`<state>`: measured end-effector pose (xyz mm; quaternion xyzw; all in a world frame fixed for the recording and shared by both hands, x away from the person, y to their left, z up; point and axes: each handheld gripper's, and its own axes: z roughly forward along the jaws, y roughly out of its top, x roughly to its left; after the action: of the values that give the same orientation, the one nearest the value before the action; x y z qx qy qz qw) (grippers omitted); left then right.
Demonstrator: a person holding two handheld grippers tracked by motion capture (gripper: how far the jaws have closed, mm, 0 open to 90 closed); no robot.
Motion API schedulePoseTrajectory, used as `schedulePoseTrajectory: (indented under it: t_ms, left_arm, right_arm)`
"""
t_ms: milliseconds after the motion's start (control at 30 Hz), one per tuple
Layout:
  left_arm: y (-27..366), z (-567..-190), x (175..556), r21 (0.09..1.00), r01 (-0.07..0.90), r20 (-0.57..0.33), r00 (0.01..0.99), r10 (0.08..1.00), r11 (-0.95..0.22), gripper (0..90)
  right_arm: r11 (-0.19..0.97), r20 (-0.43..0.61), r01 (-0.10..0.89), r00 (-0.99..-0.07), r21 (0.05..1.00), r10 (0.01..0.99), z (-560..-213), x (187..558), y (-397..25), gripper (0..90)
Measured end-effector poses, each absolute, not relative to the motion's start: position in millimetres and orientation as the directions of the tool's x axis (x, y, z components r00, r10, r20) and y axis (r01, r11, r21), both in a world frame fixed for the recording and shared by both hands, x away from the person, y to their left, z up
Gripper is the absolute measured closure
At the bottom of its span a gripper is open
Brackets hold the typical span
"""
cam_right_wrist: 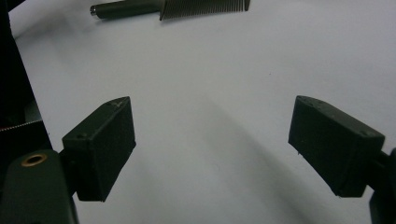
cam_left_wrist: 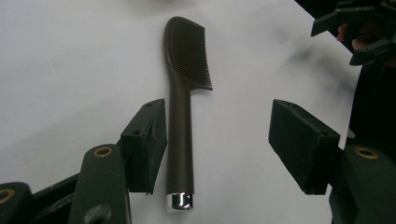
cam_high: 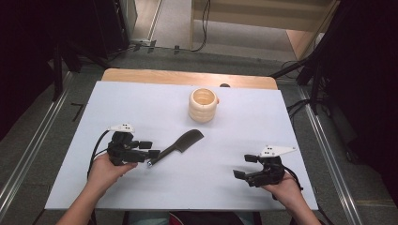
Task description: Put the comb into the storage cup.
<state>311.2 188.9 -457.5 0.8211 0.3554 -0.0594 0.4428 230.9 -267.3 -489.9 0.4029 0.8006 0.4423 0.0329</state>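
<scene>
Combs: 1 | cups: 1 | tools: 2, both agape

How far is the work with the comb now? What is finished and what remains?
Done: the left gripper has reached the dark comb, its open jaws on either side of the handle. In hand: closing on that handle; one jaw looks close to it, the other apart. Left: gripping and lifting; the comb lies flat on the white table. The right gripper waits open.
</scene>
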Motion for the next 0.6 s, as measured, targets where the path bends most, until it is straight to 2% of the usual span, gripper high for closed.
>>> schedulePoseTrajectory:
  t_ms: [400,600]
  left_arm:
    - [194,-457,295,0.706,0.608,-0.399,0.765,0.506,-0.362,29.0]
    - [203,-459,292,0.700,0.622,-0.430,0.760,0.488,-0.352,28.8]
  right_arm:
    - [0.290,0.300,0.608,-0.682,0.739,0.667,-490,230,-266,12.8]
    - [0.288,0.305,0.610,-0.682,0.738,0.664,-491,232,-266,12.8]
